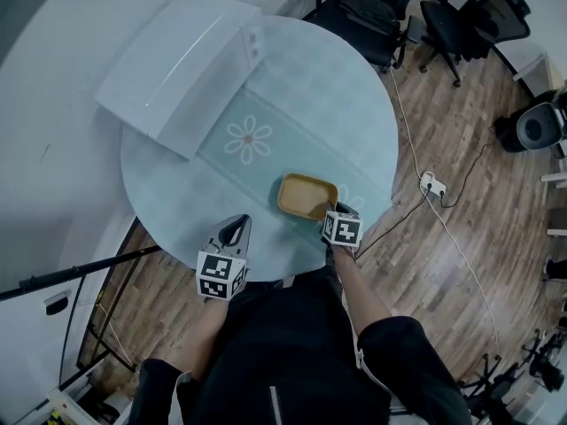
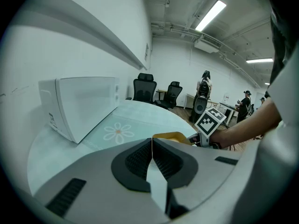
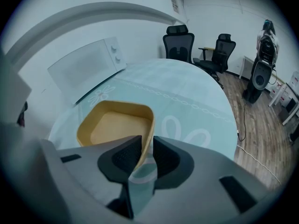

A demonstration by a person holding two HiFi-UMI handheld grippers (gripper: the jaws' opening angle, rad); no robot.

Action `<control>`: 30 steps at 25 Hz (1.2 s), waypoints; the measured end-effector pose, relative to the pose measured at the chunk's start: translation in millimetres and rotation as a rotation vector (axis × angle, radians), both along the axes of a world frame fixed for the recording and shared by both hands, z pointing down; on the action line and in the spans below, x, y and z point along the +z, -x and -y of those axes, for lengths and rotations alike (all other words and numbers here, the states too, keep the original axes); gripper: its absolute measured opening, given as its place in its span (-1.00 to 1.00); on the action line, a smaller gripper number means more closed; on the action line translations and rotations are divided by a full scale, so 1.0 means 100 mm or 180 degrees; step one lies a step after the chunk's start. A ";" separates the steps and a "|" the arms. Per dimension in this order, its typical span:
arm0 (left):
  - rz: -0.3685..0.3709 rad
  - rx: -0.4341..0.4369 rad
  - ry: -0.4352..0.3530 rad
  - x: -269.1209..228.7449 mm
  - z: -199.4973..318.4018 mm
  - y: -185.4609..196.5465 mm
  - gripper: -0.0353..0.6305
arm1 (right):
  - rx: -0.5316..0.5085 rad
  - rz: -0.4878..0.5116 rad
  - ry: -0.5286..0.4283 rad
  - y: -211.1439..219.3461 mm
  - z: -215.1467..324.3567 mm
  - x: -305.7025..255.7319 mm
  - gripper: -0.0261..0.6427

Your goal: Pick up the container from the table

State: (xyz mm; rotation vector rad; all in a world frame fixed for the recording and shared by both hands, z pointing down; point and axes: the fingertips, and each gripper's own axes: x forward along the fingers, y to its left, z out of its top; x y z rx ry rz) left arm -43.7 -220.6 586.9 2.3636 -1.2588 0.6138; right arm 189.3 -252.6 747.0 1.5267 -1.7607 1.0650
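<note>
- A round pale-teal desk [image 1: 345, 104] with a glossy top fills the middle of the room. A lighter runner printed with a white daisy crosses it.
- Black office chairs [image 1: 372, 11] stand on the wooden floor beyond the desk's far edge.
- A white box-shaped microwave oven [image 1: 177, 69] sits at the back left of the desk, well apart from everything else.
- A shallow yellow plastic container [image 1: 306, 196] with rounded corners lies on the runner, near the desk edge closest to the person. It is open-topped and nothing shows inside it. I cannot tell whether its base is touching the desk.
- The right gripper [image 3: 145, 146] is at the container's near right corner. Its jaws are pinched on the thin side wall, one pad inside the rim and one outside.
- The left gripper [image 2: 152, 146] hangs over the desk's near edge, left of the container and clear of it. Its jaws are pressed together with nothing between them.
</note>
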 end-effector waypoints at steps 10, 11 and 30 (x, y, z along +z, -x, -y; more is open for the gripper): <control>0.0003 -0.0031 0.0009 0.01 -0.01 0.07 -0.85 | 0.0158 0.0089 0.0176 0.02 -0.03 0.05 -0.83; 0.0004 -0.0029 0.0008 0.01 -0.01 0.08 -0.85 | 0.0160 0.0083 0.0179 0.02 -0.03 0.05 -0.83; -0.0037 0.0020 -0.0032 -0.02 -0.05 0.09 -0.85 | 0.0055 0.0064 0.0067 0.11 -0.02 -0.16 -0.84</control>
